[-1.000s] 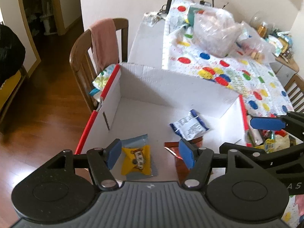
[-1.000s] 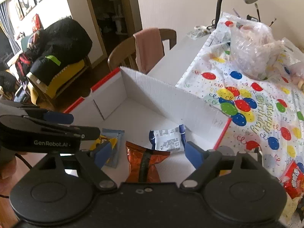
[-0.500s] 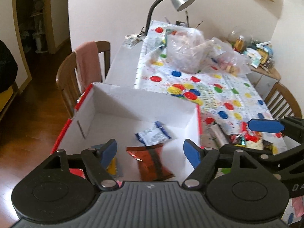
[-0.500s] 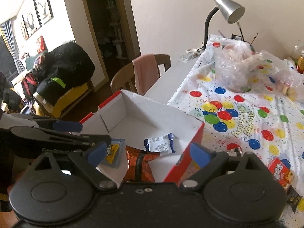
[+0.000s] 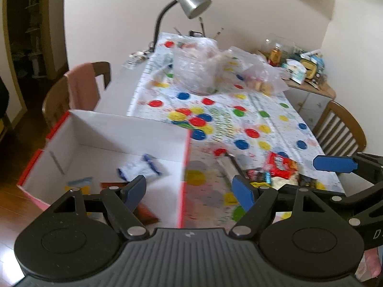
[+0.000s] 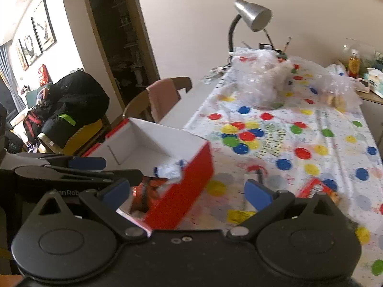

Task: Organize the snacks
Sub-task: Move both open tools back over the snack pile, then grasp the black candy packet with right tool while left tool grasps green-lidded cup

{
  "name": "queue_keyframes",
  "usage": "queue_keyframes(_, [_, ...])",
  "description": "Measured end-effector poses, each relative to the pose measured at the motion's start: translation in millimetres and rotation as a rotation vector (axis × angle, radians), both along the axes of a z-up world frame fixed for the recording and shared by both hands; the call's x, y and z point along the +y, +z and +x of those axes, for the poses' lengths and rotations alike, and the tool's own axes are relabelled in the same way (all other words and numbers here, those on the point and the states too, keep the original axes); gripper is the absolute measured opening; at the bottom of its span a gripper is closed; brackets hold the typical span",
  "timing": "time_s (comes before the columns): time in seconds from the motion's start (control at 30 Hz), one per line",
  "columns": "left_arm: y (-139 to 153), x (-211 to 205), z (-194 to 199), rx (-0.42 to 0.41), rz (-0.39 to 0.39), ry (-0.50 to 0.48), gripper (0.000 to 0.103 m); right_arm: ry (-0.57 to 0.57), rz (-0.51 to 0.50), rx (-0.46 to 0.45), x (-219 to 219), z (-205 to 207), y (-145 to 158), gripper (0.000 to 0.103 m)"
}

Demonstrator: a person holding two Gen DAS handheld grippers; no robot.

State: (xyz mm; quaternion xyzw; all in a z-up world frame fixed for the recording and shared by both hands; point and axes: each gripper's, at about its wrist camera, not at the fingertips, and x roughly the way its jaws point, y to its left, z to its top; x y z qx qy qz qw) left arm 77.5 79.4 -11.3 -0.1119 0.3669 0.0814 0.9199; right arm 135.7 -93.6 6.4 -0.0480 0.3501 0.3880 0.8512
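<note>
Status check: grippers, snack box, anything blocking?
Left gripper open, empty. Right gripper opening, empty. Red-and-white cardboard box holds three snack packets; loose snack pile on dotted tablecloth. Path unobstructed.

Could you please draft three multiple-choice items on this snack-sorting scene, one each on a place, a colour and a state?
1. Where does the blue-and-white snack packet lie?
A. inside the cardboard box
B. on the chair
C. under the lamp

2. What colour is the box's outside?
A. green
B. red
C. black

3. What is between the left gripper fingers?
A. a packet
B. a bottle
C. nothing

Answers:
1 A, it rests on the box's white floor.
2 B, the right wrist view shows a red outer wall.
3 C, the blue pads stand apart around empty air.
</note>
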Motion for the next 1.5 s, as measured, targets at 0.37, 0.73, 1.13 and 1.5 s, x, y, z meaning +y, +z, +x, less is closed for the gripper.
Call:
queue_keyframes(0.37, [-33,-71,35,0.071,-0.014,-0.052,0.079,-0.052,-0.043,0.025,-92,33,-22,0.103])
queue_keyframes(0.73, [-83,-120,74,0.161,0.009,-0.107,0.079,-0.086,-0.132,0.064,-160,76,-66,0.103])
queue_keyframes(1.13, [-131,-146,116,0.252,0.0,-0.207,0.079,-0.062,-0.246,0.102,-186,134,-122,0.1])
queue_keyframes(1.5, [-158,-148,143,0.333,0.023,-0.246,0.067,0.087,-0.352,0.074,-167,174,-150,0.087])
